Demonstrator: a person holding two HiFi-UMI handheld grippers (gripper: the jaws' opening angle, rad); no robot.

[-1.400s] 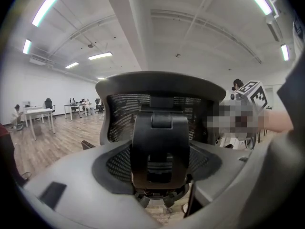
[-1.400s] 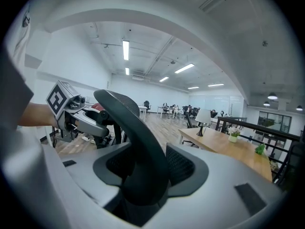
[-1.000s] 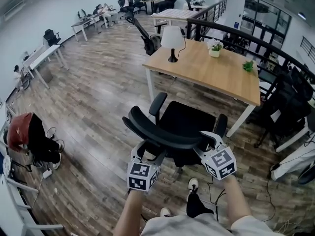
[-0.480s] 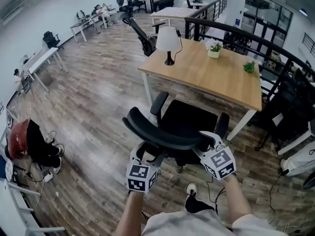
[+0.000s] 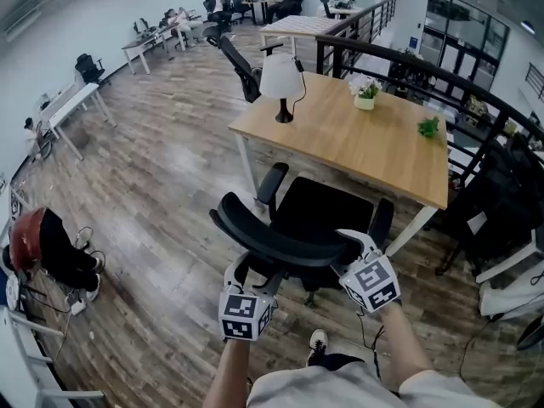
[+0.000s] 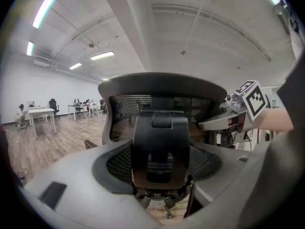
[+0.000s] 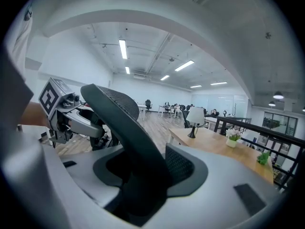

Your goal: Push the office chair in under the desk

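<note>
A black office chair [image 5: 327,211] stands just short of the wooden desk [image 5: 374,138], its seat front near the desk's edge. Its mesh backrest [image 5: 276,238] faces me. My left gripper [image 5: 253,274] is below the backrest top, its jaws around the chair's black back spine [image 6: 159,147]. My right gripper [image 5: 353,252] is at the backrest's right end. There the backrest edge [image 7: 126,128] fills the gap between the jaws, which are closing slightly on it. In each gripper view the other gripper's marker cube shows beside the backrest.
On the desk stand a white lamp [image 5: 280,76], a potted plant [image 5: 365,90] and a small green plant [image 5: 427,127]. A black railing [image 5: 442,70] and dark chairs [image 5: 501,185] lie to the right, another chair [image 5: 242,68] beyond the desk, bags [image 5: 42,240] at the left.
The chair, both grippers and I have moved forward, so the desk is closer and the seat front is nearer its edge. Both grips look unchanged.
</note>
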